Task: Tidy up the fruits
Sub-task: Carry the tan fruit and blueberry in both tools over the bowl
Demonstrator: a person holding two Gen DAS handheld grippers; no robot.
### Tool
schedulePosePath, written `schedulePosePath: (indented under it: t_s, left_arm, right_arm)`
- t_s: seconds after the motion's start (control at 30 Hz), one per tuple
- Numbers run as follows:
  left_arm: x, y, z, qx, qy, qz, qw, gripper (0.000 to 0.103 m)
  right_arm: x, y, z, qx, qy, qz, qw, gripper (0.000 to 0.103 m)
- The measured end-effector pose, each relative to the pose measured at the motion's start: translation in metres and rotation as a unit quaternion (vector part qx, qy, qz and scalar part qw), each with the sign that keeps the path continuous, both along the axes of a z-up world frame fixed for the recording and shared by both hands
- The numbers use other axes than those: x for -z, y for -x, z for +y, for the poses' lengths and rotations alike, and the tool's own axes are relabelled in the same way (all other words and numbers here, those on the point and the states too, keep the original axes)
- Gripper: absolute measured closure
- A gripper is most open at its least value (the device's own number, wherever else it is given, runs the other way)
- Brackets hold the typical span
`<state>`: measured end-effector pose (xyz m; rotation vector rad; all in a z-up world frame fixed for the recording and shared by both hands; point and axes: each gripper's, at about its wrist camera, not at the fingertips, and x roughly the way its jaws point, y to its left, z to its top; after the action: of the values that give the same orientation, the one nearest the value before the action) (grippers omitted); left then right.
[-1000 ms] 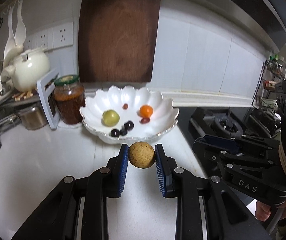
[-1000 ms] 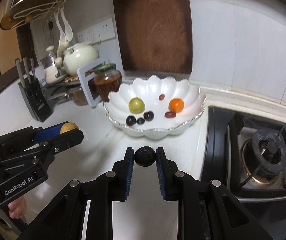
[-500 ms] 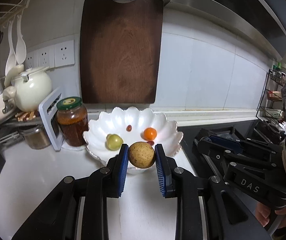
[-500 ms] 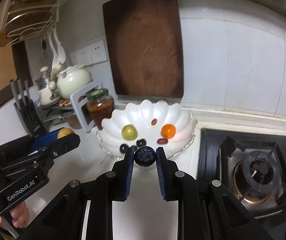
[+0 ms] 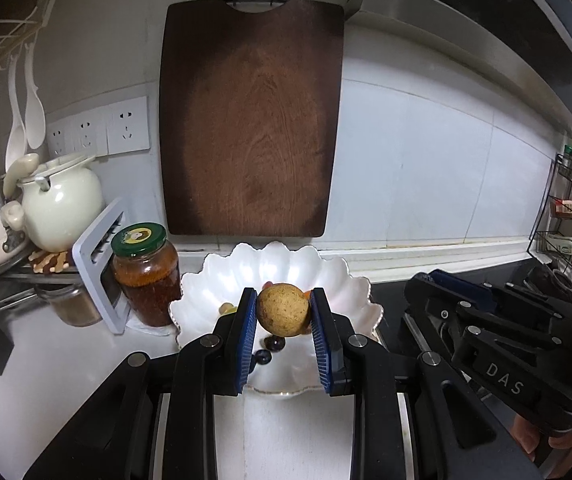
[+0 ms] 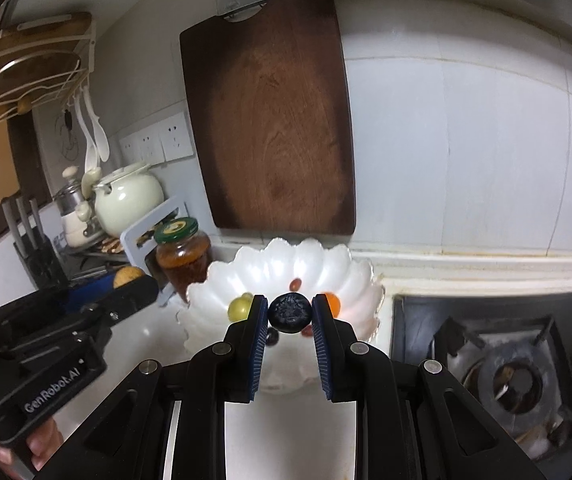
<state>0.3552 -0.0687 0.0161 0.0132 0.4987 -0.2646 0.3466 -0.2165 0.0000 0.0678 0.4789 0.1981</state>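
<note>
Left wrist view: my left gripper point(image 5: 283, 312) pinches a round, tan, speckled fruit point(image 5: 283, 310), no long axis to speak of, over the white scalloped bowl point(image 5: 350, 304), while my right gripper point(image 6: 289, 314) clamps a small, dark, wrinkled blue-black berry point(image 6: 290, 313), slightly wider than tall, above that bowl.

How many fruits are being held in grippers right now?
2: a tan round fruit in the left gripper, a dark wrinkled fruit in the right gripper, both before the white bowl.

Bowl fruits point(image 5: 273, 344) perhaps grapes, mostly hidden.
</note>
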Motion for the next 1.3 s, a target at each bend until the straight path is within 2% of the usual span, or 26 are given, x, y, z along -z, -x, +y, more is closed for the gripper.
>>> schedulePosePath:
  t_s: [0.27,0.6,1.3]
  left_arm:
    - [0.004,-0.038,-0.002,-0.004,0.006,0.029,0.9996,0.076]
    - [0.017,-0.088,-0.006,-0.015,-0.004,0.073,0.9972,0.076]
    - [0.069,-0.180,-0.009,-0.032,-0.031,0.171,0.9843,0.076]
  right_arm:
    - [-0.007,-0.035,0.000,-0.002,0.007,0.004,1.000,0.079]
    - [-0.001,-0.088,0.004,-0.005,0.031,0.036,0.999,0.079]
    - [0.049,-0.192,0.008,-0.018,0.064,0.130,0.989,0.079]
